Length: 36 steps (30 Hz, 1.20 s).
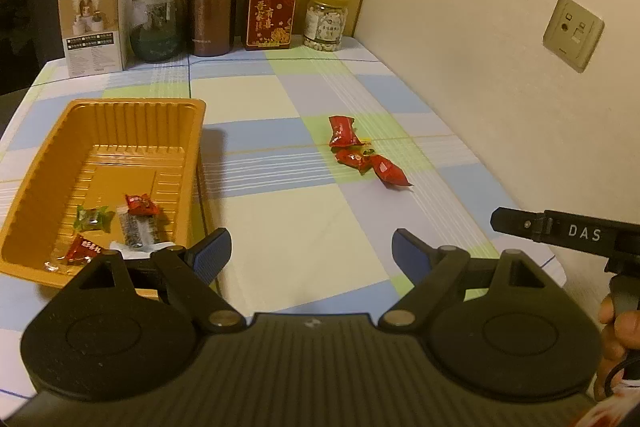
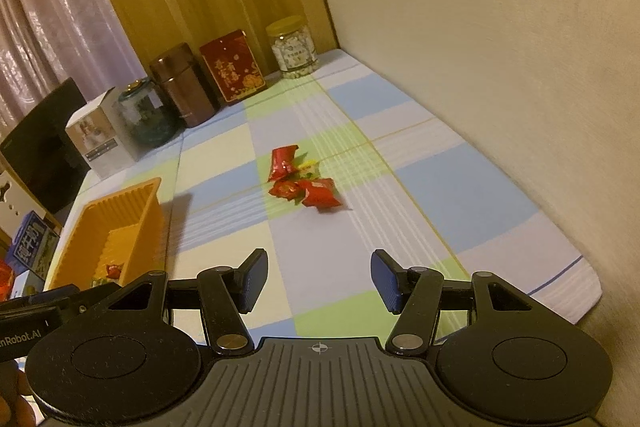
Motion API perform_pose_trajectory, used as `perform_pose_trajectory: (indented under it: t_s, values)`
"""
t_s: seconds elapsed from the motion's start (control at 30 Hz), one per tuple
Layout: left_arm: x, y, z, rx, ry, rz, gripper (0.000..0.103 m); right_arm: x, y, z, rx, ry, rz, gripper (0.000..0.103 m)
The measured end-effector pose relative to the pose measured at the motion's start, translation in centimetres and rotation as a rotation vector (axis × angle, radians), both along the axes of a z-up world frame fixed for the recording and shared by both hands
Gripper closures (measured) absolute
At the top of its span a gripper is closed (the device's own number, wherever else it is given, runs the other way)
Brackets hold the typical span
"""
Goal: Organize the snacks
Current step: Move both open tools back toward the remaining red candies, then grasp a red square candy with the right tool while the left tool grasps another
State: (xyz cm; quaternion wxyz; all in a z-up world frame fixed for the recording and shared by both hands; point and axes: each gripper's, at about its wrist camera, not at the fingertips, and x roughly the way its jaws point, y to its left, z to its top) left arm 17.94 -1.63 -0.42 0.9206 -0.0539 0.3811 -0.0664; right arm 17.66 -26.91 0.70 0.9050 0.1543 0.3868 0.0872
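Observation:
A small heap of red-wrapped candies (image 1: pixel 362 151) (image 2: pixel 305 181) lies on the checked tablecloth near the wall. To its left stands an orange plastic tray (image 1: pixel 52 147) (image 2: pixel 86 227) holding several wrapped snacks (image 1: pixel 116 223), red, green and clear. My left gripper (image 1: pixel 310 253) hovers open over the cloth beside the tray's near right corner, nothing between its blue pads. My right gripper (image 2: pixel 320 279) is also open and empty, well short of the candy heap. Part of the right gripper (image 1: pixel 560 231) shows at the left wrist view's right edge.
Along the far edge stand a white box (image 1: pixel 94 27), a glass jar (image 1: pixel 157 23), a brown canister (image 1: pixel 211 10), a red box (image 1: pixel 272 15) and a clear nut jar (image 1: pixel 325 21). A wall with sockets (image 1: pixel 572 33) runs along the right. A dark chair (image 2: pixel 44 143) stands at the left.

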Motion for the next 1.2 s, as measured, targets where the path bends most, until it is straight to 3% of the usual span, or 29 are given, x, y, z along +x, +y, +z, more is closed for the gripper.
perform_pose_trajectory:
  t_s: [0.53,0.83,1.1,1.17,1.2]
  values:
    - [7.0,-0.9,-3.4,0.001,0.044,0.031,0.017,8.1,0.2,-3.2,-0.007,-0.016,0.082,0.046]
    - [10.7,-1.6,-5.8,0.018,0.066,0.047,0.017,14.7,1.6,-7.2,-0.011,0.024,0.155,0.046]
    - [12.7,-2.3,-7.0,0.053,0.077,0.028,0.017,17.8,2.9,-10.4,-0.042,0.062,0.181,0.046]
    - [13.3,-2.5,-7.3,0.059,0.076,0.022,0.017,18.3,3.1,-11.0,-0.046,0.068,0.185,0.049]
    - [13.6,-2.5,-7.4,0.059,0.077,0.02,0.017,18.5,3.3,-11.1,-0.049,0.069,0.187,0.057]
